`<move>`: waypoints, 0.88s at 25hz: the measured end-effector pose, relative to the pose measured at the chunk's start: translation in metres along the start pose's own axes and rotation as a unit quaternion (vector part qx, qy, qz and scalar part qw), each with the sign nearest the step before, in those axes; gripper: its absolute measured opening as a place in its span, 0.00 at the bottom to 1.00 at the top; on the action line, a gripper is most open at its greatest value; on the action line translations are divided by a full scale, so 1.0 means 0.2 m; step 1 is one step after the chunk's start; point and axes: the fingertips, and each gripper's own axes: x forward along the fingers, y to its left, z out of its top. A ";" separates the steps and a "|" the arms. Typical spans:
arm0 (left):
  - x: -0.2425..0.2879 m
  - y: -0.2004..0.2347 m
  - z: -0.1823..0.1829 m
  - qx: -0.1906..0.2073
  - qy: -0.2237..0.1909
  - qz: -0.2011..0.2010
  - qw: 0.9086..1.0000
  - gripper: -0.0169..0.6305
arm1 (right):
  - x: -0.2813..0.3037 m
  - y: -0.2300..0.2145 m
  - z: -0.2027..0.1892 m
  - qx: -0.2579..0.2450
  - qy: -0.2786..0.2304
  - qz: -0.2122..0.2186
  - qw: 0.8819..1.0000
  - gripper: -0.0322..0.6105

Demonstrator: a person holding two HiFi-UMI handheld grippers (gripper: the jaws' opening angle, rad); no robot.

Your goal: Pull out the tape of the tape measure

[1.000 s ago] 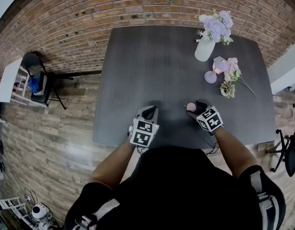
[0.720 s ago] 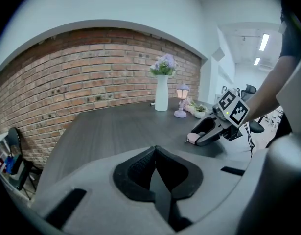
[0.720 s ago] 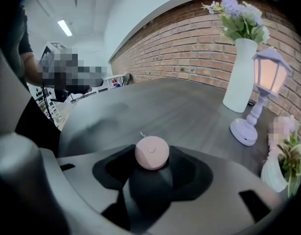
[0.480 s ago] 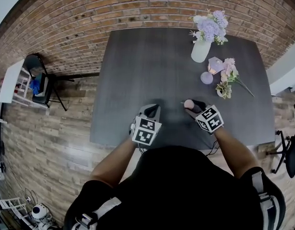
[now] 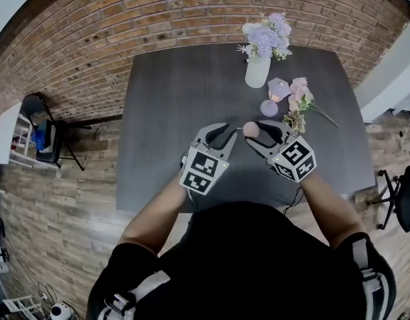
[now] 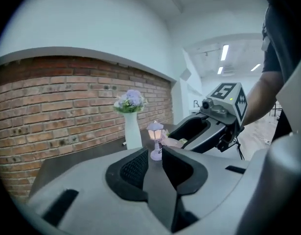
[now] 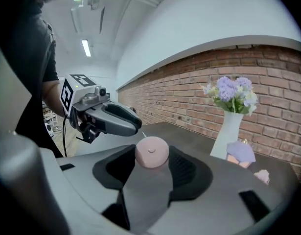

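The tape measure [image 5: 250, 130] is a small round pink case, and my right gripper [image 5: 255, 129] is shut on it, holding it above the dark table [image 5: 171, 105]. In the right gripper view the case [image 7: 151, 152] sits between the pads, which closed on it within the last second. A thin pale tab [image 7: 143, 133] pokes out toward the left gripper [image 7: 122, 120]. My left gripper [image 5: 217, 131] hovers just left of the case, apart from it. Its jaws have just been opening and nothing is between them [image 6: 155, 164]. The right gripper [image 6: 196, 130] shows ahead to its right.
At the table's far right stand a white vase of purple flowers [image 5: 257, 71], a small lantern [image 5: 279, 89], a purple ball [image 5: 269, 107] and a flower sprig [image 5: 303, 105]. Brick paving and wood floor surround the table. A black chair [image 5: 45, 129] stands at the left.
Both grippers have risen from the table surface. The right one closed on the pink case and lifted it. The left gripper's jaws went from shut to open and moved closer to the case.
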 end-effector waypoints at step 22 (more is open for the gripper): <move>0.00 -0.18 0.09 0.059 -0.032 -0.109 0.992 0.07 | -0.16 0.04 0.04 -0.039 -0.026 0.028 0.998 0.38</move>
